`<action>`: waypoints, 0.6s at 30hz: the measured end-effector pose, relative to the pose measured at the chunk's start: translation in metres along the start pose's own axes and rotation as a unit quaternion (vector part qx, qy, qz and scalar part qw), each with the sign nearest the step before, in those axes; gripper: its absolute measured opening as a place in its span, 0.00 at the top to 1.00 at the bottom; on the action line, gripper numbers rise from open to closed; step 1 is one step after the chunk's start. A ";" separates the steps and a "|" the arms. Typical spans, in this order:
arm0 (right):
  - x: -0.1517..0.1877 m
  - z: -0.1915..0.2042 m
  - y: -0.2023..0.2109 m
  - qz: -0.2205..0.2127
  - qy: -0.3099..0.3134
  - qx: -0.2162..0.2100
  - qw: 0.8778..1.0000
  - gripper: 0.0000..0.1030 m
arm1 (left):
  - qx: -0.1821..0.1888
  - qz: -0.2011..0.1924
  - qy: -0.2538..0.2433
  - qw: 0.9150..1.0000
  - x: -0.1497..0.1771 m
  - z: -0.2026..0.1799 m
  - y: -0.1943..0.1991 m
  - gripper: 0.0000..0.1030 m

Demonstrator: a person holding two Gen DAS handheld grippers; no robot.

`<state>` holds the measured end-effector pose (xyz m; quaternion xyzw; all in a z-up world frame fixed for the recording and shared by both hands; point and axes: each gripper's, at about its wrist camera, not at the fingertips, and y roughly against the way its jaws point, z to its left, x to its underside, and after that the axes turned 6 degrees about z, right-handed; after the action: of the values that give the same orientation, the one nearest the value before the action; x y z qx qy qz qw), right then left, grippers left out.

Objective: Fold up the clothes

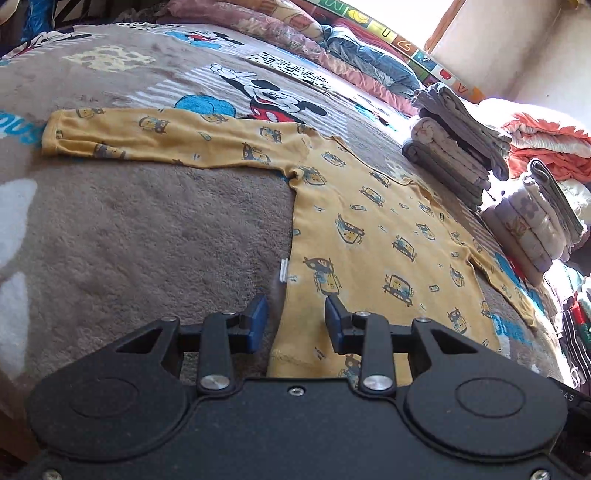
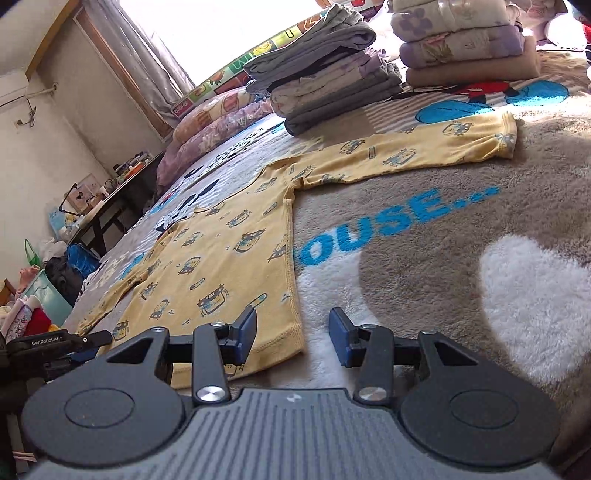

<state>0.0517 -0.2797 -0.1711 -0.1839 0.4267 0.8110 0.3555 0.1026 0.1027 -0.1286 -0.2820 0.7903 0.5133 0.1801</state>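
Note:
A yellow long-sleeved shirt (image 1: 369, 236) with a blue cartoon print lies flat on the grey Mickey Mouse blanket (image 1: 147, 229), sleeves spread out. My left gripper (image 1: 297, 325) is open and empty, its jaws straddling the shirt's lower left hem corner. My right gripper (image 2: 292, 338) is open and empty at the shirt's (image 2: 221, 258) lower right hem corner, the corner lying between its jaws. The left gripper (image 2: 66, 341) also shows at the left edge of the right wrist view.
Stacks of folded clothes (image 1: 458, 147) stand beyond the shirt, with a second stack (image 1: 535, 229) to the right. They also show in the right wrist view (image 2: 332, 77). Pillows and quilts (image 1: 295, 29) line the far side. A desk (image 2: 110, 199) stands beside the bed.

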 end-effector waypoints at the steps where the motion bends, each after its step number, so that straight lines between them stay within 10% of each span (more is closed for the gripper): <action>1: 0.002 -0.001 0.001 0.007 -0.010 -0.012 1.000 0.73 | -0.009 -0.004 -0.005 1.000 0.004 -0.002 0.000 0.75; 4: 0.007 -0.008 0.001 0.009 -0.040 -0.029 0.999 0.89 | -0.032 -0.019 -0.019 0.999 0.009 -0.008 0.000 0.97; 13: 0.011 -0.023 0.007 0.008 -0.090 -0.046 0.995 0.95 | 0.023 0.003 0.108 0.994 0.012 0.025 0.006 0.89; 18: 0.010 -0.029 0.009 0.005 -0.106 -0.049 0.993 0.95 | -0.044 -0.066 0.069 0.994 0.014 0.007 0.027 0.88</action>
<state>0.0383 -0.3028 -0.1890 -0.1119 0.3472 0.8479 0.3848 0.0745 0.1135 -0.1199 -0.3762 0.7568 0.5142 0.1461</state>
